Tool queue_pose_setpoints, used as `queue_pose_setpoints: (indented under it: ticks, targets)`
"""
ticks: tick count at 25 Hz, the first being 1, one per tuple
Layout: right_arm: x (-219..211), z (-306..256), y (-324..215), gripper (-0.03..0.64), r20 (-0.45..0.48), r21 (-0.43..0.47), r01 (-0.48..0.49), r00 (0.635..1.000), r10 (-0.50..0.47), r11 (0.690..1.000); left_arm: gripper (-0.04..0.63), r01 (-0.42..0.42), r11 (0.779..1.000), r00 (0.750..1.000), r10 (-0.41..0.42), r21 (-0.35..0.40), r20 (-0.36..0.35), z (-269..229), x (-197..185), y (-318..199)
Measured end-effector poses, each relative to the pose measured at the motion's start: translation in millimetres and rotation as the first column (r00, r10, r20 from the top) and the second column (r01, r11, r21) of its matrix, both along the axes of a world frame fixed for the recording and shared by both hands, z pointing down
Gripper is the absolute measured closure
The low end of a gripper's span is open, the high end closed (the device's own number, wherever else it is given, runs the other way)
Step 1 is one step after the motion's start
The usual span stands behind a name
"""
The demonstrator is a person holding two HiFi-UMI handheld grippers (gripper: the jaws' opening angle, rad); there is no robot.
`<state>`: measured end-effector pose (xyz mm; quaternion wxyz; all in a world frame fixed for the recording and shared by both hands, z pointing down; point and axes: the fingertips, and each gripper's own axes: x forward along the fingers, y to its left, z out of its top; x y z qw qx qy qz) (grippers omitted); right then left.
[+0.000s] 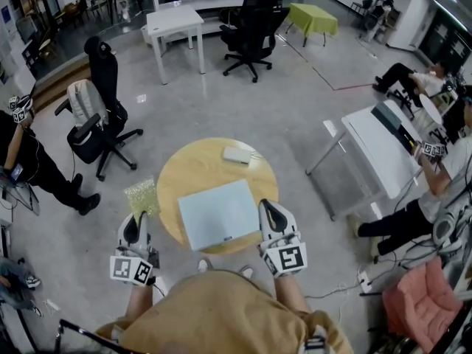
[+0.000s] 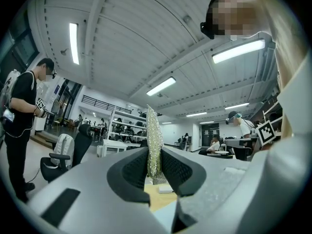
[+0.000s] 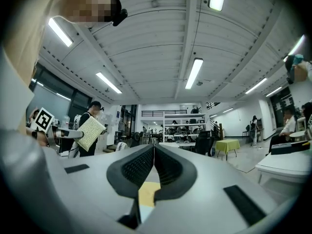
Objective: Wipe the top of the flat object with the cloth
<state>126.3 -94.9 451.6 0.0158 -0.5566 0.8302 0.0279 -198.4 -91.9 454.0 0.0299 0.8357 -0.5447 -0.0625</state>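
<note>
Grey floor, black office chairs

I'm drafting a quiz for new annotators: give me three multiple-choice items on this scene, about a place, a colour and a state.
1. The flat board lies: A on the round table; B on the floor; C on a chair.
2. The cloth is: A red; B yellow-green; C black.
3. The right gripper is: A shut, empty; B wide open; C shut on the cloth.
Answers: A, it rests on that table; B, yellow-green in the left gripper; A, its jaws meet on nothing.
</note>
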Motion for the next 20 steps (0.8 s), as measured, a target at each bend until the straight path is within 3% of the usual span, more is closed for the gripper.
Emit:
queue_pose_setpoints:
  ticks: [20]
  targets:
    - [43.1, -4.0, -7.4, 0.615, -0.007, -0.007, -0.063, 0.998, 0.063, 0.998, 0.531, -0.086, 0.996, 0.996, 0.086, -0.008, -0.015, 5.1, 50.0, -36.0]
